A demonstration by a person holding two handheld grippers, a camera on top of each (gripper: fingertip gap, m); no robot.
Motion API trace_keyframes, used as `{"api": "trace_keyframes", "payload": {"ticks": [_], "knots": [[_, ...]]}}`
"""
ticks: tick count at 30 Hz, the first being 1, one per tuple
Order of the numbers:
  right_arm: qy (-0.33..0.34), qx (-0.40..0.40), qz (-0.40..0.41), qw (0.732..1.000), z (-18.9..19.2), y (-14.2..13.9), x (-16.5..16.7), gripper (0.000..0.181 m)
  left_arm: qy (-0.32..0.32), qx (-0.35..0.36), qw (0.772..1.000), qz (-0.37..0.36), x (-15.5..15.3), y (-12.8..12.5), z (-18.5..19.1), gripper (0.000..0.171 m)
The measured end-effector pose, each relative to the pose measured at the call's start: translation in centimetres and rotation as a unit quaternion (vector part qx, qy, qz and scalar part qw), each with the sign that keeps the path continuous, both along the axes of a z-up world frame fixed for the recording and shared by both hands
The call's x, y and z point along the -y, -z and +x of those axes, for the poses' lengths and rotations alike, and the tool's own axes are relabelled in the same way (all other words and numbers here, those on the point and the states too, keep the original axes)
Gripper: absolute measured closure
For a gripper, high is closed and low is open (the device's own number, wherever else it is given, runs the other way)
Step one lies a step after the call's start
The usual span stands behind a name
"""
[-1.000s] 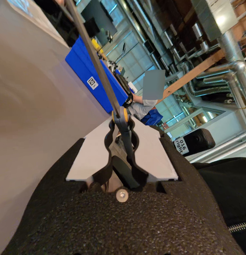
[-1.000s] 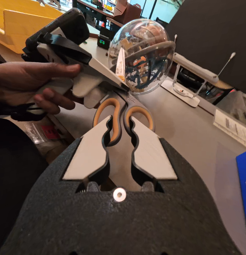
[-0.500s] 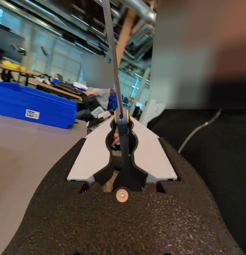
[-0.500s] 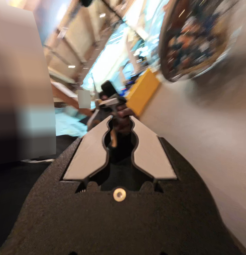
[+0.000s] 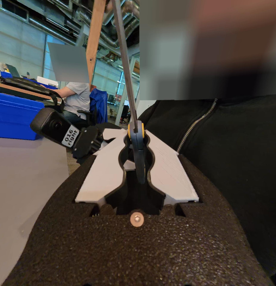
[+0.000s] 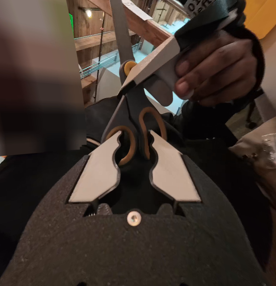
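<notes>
Daylight from tall windows (image 5: 19, 46), right wrist view dimmer and motion-blurred, wide-angle bending at both views' edges.

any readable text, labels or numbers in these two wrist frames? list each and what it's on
Wording is not transcribed here; the carriers are:
White sticker on the black camera, left wrist view: sharp, legible print.
Black mount, top of the right wrist view: pale characters, cut off by the frame edge.
White strip on the wooden beam: too blurred to read.
Scissors: no print visible.
</notes>
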State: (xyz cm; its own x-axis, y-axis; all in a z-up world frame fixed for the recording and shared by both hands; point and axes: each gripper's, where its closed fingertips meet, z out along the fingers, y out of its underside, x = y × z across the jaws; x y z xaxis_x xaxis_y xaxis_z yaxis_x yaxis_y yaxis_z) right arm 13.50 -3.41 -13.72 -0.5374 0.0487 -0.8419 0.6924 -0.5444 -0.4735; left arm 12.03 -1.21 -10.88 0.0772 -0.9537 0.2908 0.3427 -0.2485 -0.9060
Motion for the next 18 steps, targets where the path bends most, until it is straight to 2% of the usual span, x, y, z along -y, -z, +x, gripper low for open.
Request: {"api": "trace_keyframes", "payload": {"ticks": [5,11,13,15,18], "knots": [[-0.015,-0.023,-0.071,0.997,0.0,-1.0,0.7,0.145,0.010,0.032,0.999,-0.007,-0.3,0.1,-0.1,0.157],[-0.006,-0.035,-0.109,0.993,-0.4,-1.3,1.2,0.142,0.018,0.049,0.998,-0.019,-0.7,0.6,-0.1,0.154],[0.029,-0.036,-0.108,0.993,-1.1,-1.2,0.7,0.144,-0.014,0.049,0.998,-0.025,-1.5,0.7,-0.4,0.151],[0.066,-0.043,-0.087,0.993,-1.6,-1.1,0.1,0.154,-0.060,0.048,0.996,-0.038,-2.7,1.0,-0.9,0.144],[0.129,-0.052,0.002,0.990,-2.3,-0.4,-0.7,0.155,-0.130,0.039,0.990,-0.048,-4.2,1.2,-1.5,0.141]]}}
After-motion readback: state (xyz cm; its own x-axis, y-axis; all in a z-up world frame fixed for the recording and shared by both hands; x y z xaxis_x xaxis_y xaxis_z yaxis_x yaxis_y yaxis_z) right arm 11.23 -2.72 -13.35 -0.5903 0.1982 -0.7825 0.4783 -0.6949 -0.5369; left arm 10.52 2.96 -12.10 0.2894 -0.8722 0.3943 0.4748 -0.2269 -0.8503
